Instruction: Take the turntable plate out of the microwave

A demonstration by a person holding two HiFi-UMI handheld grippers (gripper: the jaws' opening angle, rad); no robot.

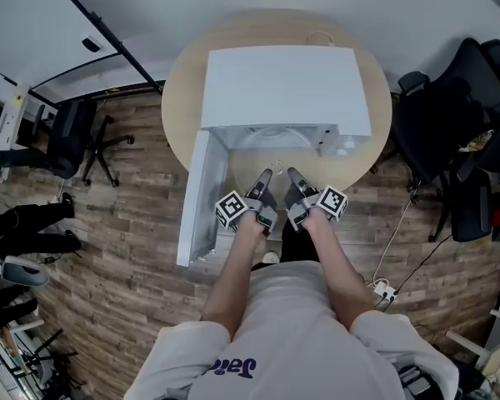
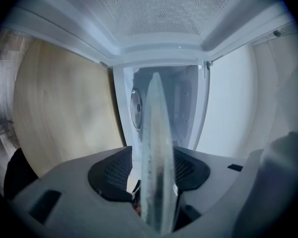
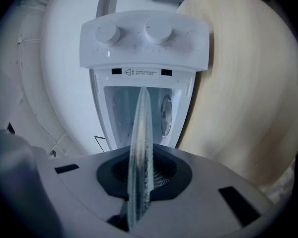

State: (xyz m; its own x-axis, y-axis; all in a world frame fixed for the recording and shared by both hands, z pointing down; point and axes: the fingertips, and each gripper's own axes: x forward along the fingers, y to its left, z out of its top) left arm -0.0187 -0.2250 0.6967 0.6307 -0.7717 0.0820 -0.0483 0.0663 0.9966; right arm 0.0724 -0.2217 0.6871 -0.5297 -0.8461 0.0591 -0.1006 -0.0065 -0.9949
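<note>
The white microwave [image 1: 283,86] stands on a round wooden table [image 1: 177,98], its door [image 1: 202,198] swung open to the left. Both grippers are side by side, level, just in front of the open cavity. The clear glass turntable plate [image 3: 141,143] shows edge-on in both gripper views, outside the cavity [image 2: 181,108]. My right gripper [image 1: 293,176] [image 3: 143,171] is shut on the plate's rim. My left gripper [image 1: 265,176] [image 2: 150,168] has the plate [image 2: 156,148] between its jaws, which stand wide with a gap beside the glass. In the head view I cannot make out the plate clearly.
The microwave's control panel [image 3: 144,38] with its knobs is on the right of the cavity. Black office chairs stand at the left [image 1: 75,136] and the right [image 1: 450,115]. A power strip [image 1: 383,290] lies on the wooden floor. A person's legs [image 1: 25,227] are at the far left.
</note>
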